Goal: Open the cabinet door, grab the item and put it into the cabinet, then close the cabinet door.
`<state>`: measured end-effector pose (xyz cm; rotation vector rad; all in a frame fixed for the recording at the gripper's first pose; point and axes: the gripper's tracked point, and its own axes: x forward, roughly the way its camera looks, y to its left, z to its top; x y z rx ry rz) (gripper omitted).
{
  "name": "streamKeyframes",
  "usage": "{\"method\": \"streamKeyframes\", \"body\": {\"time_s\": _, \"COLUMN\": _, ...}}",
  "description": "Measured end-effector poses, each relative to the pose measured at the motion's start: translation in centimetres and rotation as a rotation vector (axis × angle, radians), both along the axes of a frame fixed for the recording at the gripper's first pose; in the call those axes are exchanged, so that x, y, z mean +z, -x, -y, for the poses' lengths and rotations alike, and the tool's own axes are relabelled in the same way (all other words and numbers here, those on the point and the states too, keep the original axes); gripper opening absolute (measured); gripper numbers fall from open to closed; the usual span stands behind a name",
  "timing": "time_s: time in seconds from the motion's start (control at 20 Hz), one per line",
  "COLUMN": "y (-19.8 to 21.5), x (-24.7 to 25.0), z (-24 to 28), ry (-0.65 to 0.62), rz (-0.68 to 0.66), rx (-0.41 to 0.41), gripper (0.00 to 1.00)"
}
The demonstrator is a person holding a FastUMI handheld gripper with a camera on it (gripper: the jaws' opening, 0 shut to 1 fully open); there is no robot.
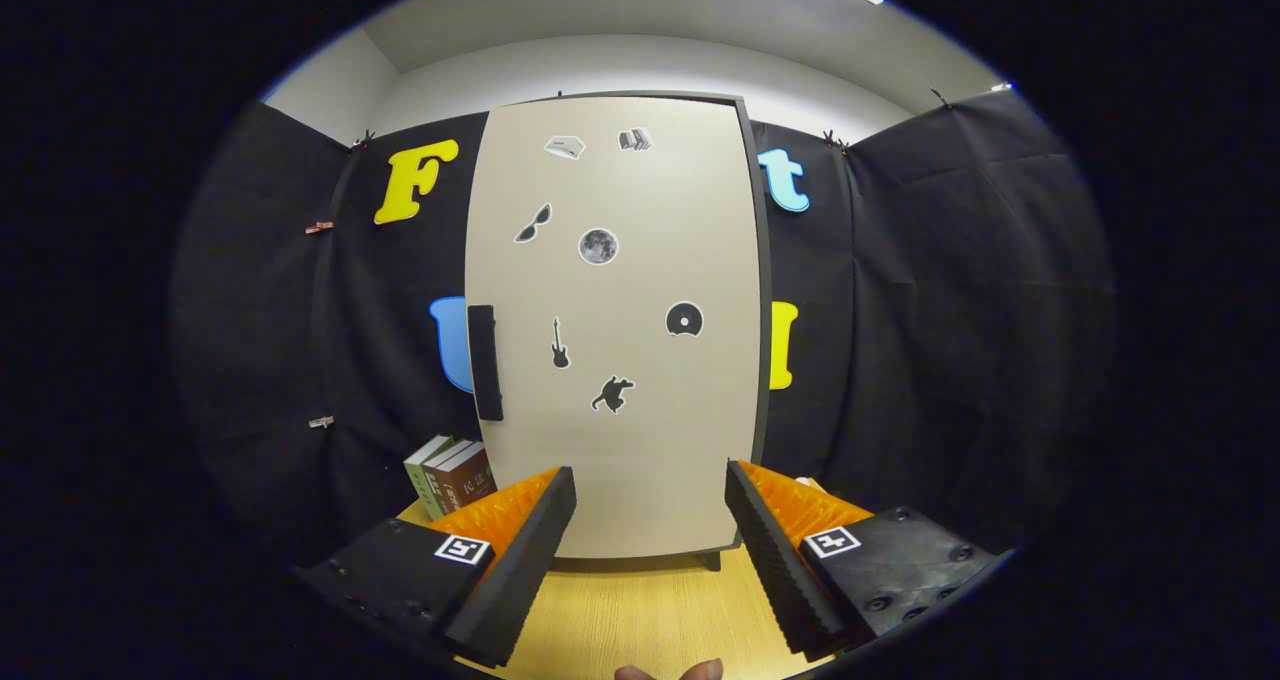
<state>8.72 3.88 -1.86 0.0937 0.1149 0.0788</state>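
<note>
The cabinet (pixel 640 320) stands in the middle of the frame on a light wooden table (pixel 640 610), and its beige cabinet door (pixel 615 430) is closed, filling almost the whole front. On the left edge of the door, at about half its height, sits a dark vertical handle (pixel 485 362). The door carries several small stickers without any readable words: a flat grey shape and a stack of books near the top, sunglasses (pixel 533 223) and a moon (pixel 598 246) below them, a disc (pixel 685 319) to the right, then a guitar (pixel 560 344) and a dark animal figure (pixel 613 394) lower down. At the lower left of the frame, beside the cabinet and just beyond the left finger, three books (pixel 452 475) stand upright on the table; one spine has pale writing, but it is too small to read. The gripper (pixel 650 505) is at the bottom of the frame, its two fingers spread wide and holding nothing, with the lower part of the door visible between them. Each finger body bears a small square black-and-white marker (pixel 463 549). At the very bottom edge, the tips of a person's fingers (pixel 668 672) show.
</note>
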Motion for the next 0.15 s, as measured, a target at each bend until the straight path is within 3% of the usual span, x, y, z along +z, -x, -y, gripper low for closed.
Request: {"method": "streamKeyframes", "body": {"time_s": 0.15, "y": 0.09, "x": -0.45, "z": 0.22, "ry": 0.001, "rz": -0.002, "rx": 0.001, "gripper": 0.98}}
